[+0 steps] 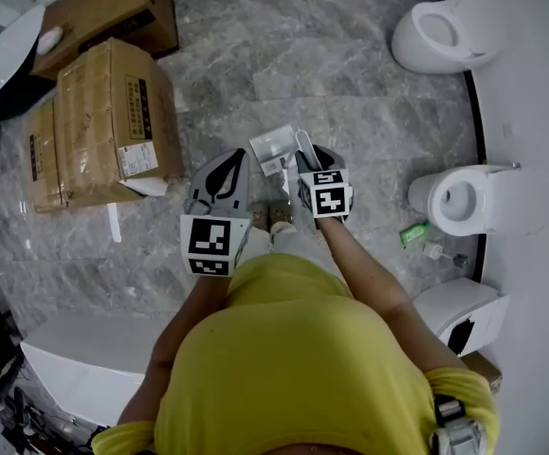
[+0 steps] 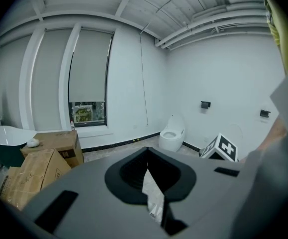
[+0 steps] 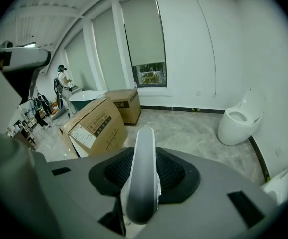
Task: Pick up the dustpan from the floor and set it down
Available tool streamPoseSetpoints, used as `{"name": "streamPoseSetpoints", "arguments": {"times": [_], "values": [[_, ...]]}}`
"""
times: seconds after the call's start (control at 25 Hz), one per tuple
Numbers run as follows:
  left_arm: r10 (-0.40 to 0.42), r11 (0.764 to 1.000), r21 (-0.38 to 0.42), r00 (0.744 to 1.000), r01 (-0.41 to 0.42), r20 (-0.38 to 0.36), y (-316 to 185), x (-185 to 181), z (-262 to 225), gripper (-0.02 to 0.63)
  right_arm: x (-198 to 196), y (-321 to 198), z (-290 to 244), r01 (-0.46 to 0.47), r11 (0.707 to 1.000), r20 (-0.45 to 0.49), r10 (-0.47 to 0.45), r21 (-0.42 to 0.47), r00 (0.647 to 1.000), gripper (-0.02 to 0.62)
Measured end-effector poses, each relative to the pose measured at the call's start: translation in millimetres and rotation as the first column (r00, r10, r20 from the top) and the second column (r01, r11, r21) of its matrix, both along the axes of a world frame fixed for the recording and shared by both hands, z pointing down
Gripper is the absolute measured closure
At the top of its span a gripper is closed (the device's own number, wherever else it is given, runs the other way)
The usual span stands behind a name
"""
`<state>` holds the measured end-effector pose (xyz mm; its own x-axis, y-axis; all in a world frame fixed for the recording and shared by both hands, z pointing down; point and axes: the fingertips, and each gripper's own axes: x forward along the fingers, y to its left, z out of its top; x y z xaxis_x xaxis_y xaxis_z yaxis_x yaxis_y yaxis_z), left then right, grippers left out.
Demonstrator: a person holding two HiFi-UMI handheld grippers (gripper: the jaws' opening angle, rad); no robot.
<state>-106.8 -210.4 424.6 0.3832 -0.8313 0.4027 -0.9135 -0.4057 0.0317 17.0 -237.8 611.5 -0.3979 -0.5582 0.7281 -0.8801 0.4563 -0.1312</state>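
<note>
- Grey marble floor [image 1: 350, 74]; boxes [image 1: 113, 121] upper left, toilets [image 1: 440, 31] along the right.
- Right tongs [image 1: 309, 159] clamp the dustpan [image 1: 274, 145] by its handle, centre.
- Left tongs [image 1: 224, 167] closed, empty, beside them.

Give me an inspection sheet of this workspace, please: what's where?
Surface: grey marble floor.
Job's things: white dustpan, held by its handle.
Clutter: cardboard boxes at left; small green item beside the near toilet.
Grippers: right gripper shut on the dustpan handle; left gripper fingers together, empty.
Cables: nothing seen.
Surroundings: far toilet, bathtub, white walls.
</note>
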Motion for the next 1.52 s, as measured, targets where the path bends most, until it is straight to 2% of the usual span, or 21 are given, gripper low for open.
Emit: {"name": "streamPoseSetpoints", "arguments": {"times": [0.08,0.16,0.32,0.48,0.64,0.72,0.84,1.0,1.12,1.2,1.36,1.52], "values": [[0.011,1.000,0.008,1.000,-0.011,-0.001,1.0,4.9,-2.7,0.606,1.9,2.4,-0.3,0.014,1.000,0.015,-0.014,-0.021,1.000,0.430],[0.019,1.000,0.019,1.000,-0.019,-0.003,2.8,10.0,-5.8,0.606,5.2,5.5,-6.7,0.016,0.999,0.029,-0.015,-0.028,0.999,0.369],[0.035,0.998,0.043,0.999,-0.035,-0.002,7.5,17.9,-12.9,0.606,15.4,9.9,-38.8,-0.005,0.999,0.027,0.004,0.047,1.000,0.336],[0.052,0.996,0.078,0.999,-0.051,-0.004,8.4,26.7,-23.5,0.606,21.0,13.6,-74.4,-0.033,0.993,0.061,0.026,0.112,0.998,0.349],[0.067,0.990,0.123,0.998,-0.067,0.000,9.6,34.2,-39.2,0.606,20.7,8.8,-121.5,-0.058,0.973,0.109,0.035,0.222,0.993,0.433],[0.071,0.986,0.151,0.998,-0.070,0.004,9.5,36.1,-49.0,0.606,18.5,4.2,-153.1,-0.071,0.950,0.139,0.029,0.303,0.990,0.503],[0.066,0.978,0.199,0.998,-0.066,0.007,9.3,36.0,-67.7,0.606,15.2,0.4,-209.1,-0.096,0.897,0.188,0.014,0.432,0.982,0.583],[0.034,0.961,0.275,0.999,-0.035,0.011,6.9,30.6,-99.9,0.606,17.6,3.8,-282.9,-0.119,0.795,0.220,-0.018,0.595,0.975,0.584],[0.002,0.943,0.331,1.000,-0.003,0.004,3.7,24.5,-127.9,0.606,20.7,9.8,-332.0,-0.143,0.715,0.238,-0.034,0.684,0.971,0.584],[-0.017,0.930,0.366,1.000,0.016,-0.002,1.2,20.2,-148.3,0.606,20.9,13.2,-356.9,-0.150,0.680,0.248,-0.048,0.718,0.967,0.584],[-0.046,0.904,0.426,0.999,0.038,0.009,-2.2,12.6,-183.2,0.606,19.5,15.0,-378.6,-0.126,0.645,0.218,-0.065,0.754,0.974,0.584],[-0.056,0.901,0.432,0.998,0.044,0.016,-2.8,8.7,-191.1,0.606,17.9,15.6,-374.7,-0.108,0.660,0.212,-0.079,0.743,0.974,0.586]]}}
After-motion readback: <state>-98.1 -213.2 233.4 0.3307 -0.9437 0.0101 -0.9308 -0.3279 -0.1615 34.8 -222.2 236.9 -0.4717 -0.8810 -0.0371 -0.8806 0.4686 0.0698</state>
